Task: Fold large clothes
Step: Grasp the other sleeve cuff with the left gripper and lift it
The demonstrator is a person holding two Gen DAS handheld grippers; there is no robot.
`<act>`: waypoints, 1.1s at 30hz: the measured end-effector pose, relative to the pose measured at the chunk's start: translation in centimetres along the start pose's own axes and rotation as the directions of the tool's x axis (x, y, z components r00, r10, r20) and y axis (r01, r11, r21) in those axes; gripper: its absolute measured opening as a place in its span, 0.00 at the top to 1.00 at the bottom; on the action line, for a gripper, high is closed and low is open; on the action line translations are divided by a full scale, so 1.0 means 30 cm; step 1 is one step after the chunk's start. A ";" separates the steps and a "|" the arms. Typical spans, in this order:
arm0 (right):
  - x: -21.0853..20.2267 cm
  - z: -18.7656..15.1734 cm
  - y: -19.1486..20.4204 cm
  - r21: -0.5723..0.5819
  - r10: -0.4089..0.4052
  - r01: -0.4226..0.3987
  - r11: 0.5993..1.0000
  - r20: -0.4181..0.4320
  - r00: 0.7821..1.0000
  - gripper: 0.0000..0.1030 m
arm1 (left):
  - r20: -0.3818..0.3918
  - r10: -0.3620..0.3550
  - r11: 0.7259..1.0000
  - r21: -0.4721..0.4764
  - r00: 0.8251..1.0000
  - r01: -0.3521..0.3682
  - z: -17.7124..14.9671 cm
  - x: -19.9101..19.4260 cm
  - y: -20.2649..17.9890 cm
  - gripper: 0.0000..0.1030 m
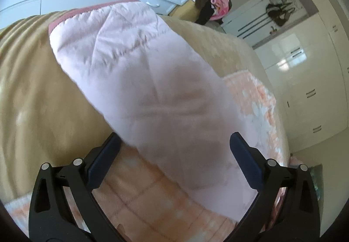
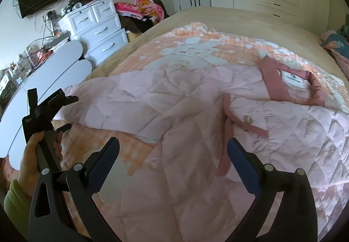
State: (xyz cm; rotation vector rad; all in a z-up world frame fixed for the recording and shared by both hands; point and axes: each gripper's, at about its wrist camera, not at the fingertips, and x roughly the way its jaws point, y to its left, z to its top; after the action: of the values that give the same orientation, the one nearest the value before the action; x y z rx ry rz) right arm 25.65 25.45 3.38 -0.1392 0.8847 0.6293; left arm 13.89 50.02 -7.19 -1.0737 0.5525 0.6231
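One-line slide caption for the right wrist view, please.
Open right claw poised over a pink quilted jacket spread on the bed.

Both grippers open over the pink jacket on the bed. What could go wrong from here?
1. The left gripper straddles the wide sleeve; closing may pinch the patterned quilt underneath too.
2. The jacket is puffy and already rumpled; a fold may spring back or set crooked.
3. The right gripper sits near the snap button; its pads might slip off the placket.
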 end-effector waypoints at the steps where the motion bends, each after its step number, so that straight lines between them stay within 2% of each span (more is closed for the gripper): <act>1: -0.003 0.001 -0.008 0.004 -0.002 0.002 1.000 0.002 1.000 0.04 | 0.002 0.001 1.000 -0.012 1.000 -0.001 0.011 0.007 0.004 0.09; 4: -0.010 0.003 -0.034 0.013 -0.016 0.016 1.000 0.007 1.000 0.04 | 0.031 -0.017 0.998 -0.065 0.999 0.019 0.043 0.010 0.034 0.09; 8: -0.023 0.006 -0.074 0.033 -0.034 0.034 0.999 0.014 0.999 0.04 | 0.046 -0.029 0.998 -0.057 0.999 0.032 0.079 0.023 0.045 0.12; 9: -0.028 0.005 -0.082 0.036 -0.038 0.038 0.999 0.017 0.999 0.04 | 0.047 -0.029 0.999 -0.042 0.998 0.031 0.087 0.029 0.045 0.24; 10: -0.037 0.004 -0.092 0.040 -0.044 0.043 0.998 0.020 0.999 0.04 | 0.047 -0.024 0.999 -0.030 0.999 0.025 0.092 0.035 0.046 0.47; 12: -0.051 0.003 -0.109 0.047 -0.051 0.049 0.998 0.027 0.998 0.04 | 0.046 -0.040 0.998 -0.040 0.998 0.041 0.099 0.043 0.064 0.73; 13: -0.059 0.001 -0.118 0.052 -0.054 0.053 0.997 0.032 0.998 0.04 | 0.036 -0.071 0.996 -0.056 0.997 0.073 0.101 0.044 0.074 0.80; 15: -0.078 -0.004 -0.138 0.069 -0.060 0.057 0.996 0.039 0.997 0.04 | 0.048 -0.079 0.996 -0.043 0.996 0.081 0.104 0.023 0.057 0.87; 19: -0.124 -0.017 -0.172 0.089 -0.072 0.066 0.994 0.055 0.996 0.04 | 0.119 -0.131 0.990 0.069 0.984 0.123 0.111 -0.105 -0.057 0.90; 22: -0.158 -0.028 -0.196 0.098 -0.083 0.077 0.992 0.064 0.994 0.04 | 0.165 -0.196 0.976 0.132 0.966 0.176 0.095 -0.207 -0.129 0.90; 27: -0.215 -0.051 -0.258 0.103 -0.120 0.112 0.988 0.073 0.990 0.04 | 0.187 -0.282 0.944 0.229 0.941 0.237 0.045 -0.336 -0.220 0.91; 33: -0.321 -0.094 -0.387 0.179 -0.165 0.148 0.973 0.086 0.983 0.04 | 0.192 -0.351 0.909 0.305 0.916 0.285 -0.038 -0.433 -0.298 0.91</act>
State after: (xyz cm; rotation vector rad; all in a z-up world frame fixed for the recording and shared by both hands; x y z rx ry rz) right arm 25.83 10.60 7.28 -0.0216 0.8181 0.4070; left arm 10.90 43.40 6.85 -0.7893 0.2291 0.3667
